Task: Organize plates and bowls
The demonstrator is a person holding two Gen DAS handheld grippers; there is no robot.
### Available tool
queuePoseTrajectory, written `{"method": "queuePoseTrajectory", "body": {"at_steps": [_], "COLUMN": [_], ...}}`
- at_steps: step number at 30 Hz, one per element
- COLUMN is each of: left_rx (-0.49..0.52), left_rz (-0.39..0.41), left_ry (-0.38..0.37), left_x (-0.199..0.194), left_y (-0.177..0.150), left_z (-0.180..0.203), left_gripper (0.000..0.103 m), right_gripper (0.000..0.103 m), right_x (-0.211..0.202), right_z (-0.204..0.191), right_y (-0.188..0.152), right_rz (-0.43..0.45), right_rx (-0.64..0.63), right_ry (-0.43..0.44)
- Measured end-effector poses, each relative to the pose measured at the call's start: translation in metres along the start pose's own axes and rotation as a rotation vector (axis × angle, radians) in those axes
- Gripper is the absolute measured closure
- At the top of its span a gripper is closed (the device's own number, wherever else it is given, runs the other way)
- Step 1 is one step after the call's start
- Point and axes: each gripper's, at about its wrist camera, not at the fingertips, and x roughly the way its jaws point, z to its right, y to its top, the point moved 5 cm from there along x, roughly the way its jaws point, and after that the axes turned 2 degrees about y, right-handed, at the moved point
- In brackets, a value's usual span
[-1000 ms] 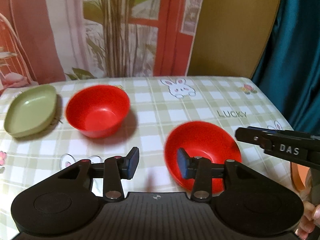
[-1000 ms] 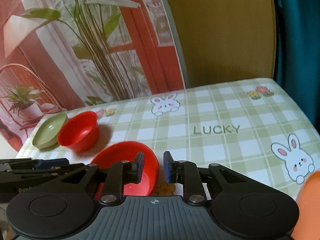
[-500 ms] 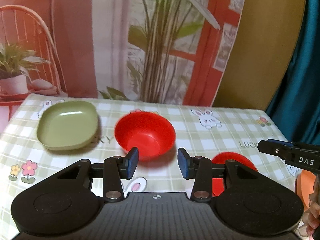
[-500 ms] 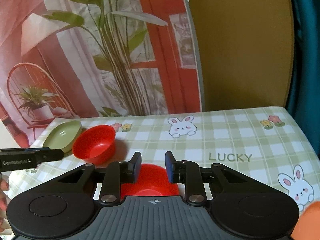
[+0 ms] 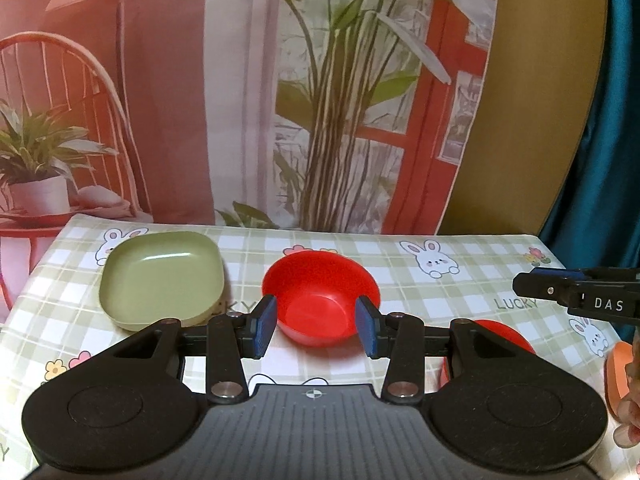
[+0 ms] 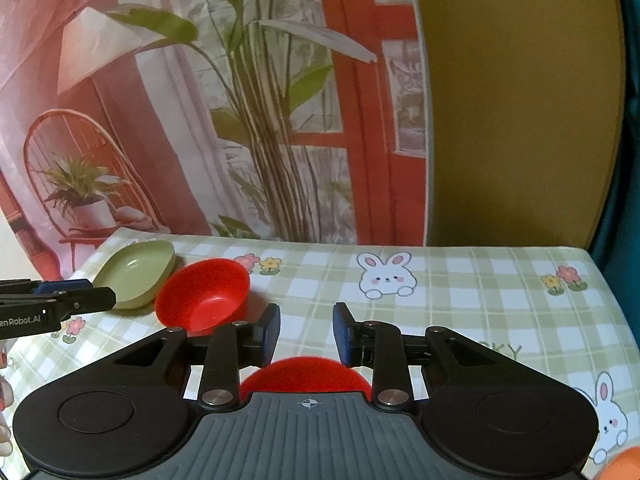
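A red bowl (image 5: 320, 300) stands mid-table, framed between the fingers of my open, empty left gripper (image 5: 316, 326), which hovers in front of it. It also shows in the right wrist view (image 6: 204, 294). A green squarish plate (image 5: 160, 278) lies to its left, also in the right wrist view (image 6: 136, 272). A second red bowl (image 5: 504, 334) sits nearer, to the right, mostly hidden behind the left gripper's body; in the right wrist view it (image 6: 300, 372) lies just under my open, empty right gripper (image 6: 306, 334).
The table (image 6: 460, 300) has a green checked cloth with rabbits and flowers. An orange object (image 5: 618, 372) sits at the right edge. A printed backdrop stands behind the table; a teal curtain hangs at the right.
Both grippers have pulled back and tilted up, so more backdrop shows. The left view has swung left to centre on the far red bowl. Both grippers stay open.
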Motion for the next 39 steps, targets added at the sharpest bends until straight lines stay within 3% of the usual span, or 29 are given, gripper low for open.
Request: {"method": "queuePoseTrajectory", "body": {"at_steps": [9, 15, 33, 36, 39], "left_rx": [-0.012, -0.024, -0.075, -0.093, -0.096], "left_rz": [-0.004, -0.022, -0.089, -0.103, -0.122], "left_ry": [0.012, 0.012, 0.01, 0.002, -0.001], "left_x": [0.007, 0.019, 0.076, 0.087, 0.096], "left_y": [0.002, 0.001, -0.003, -0.003, -0.006], "left_z": [-0.011, -0.017, -0.024, -0.027, -0.029], "left_gripper": [0.057, 0.049, 0.048, 0.049, 0.069], "right_gripper": [0.076, 0.075, 0.073, 0.073, 0.073], "right_x": [0.019, 0.035, 0.087, 0.094, 0.101], "right_z": [-0.011, -0.014, -0.026, -0.03, -0.034], "right_y": [0.004, 0.003, 0.008, 0.008, 0.008], "right_rz": [-0.026, -0.049, -0.123, -0.133, -0.145], "right_rx": [-0.016, -0.008, 0.001, -0.007, -0.007], "right_ry": [0.02, 0.029, 0.093, 0.1, 0.109]}}
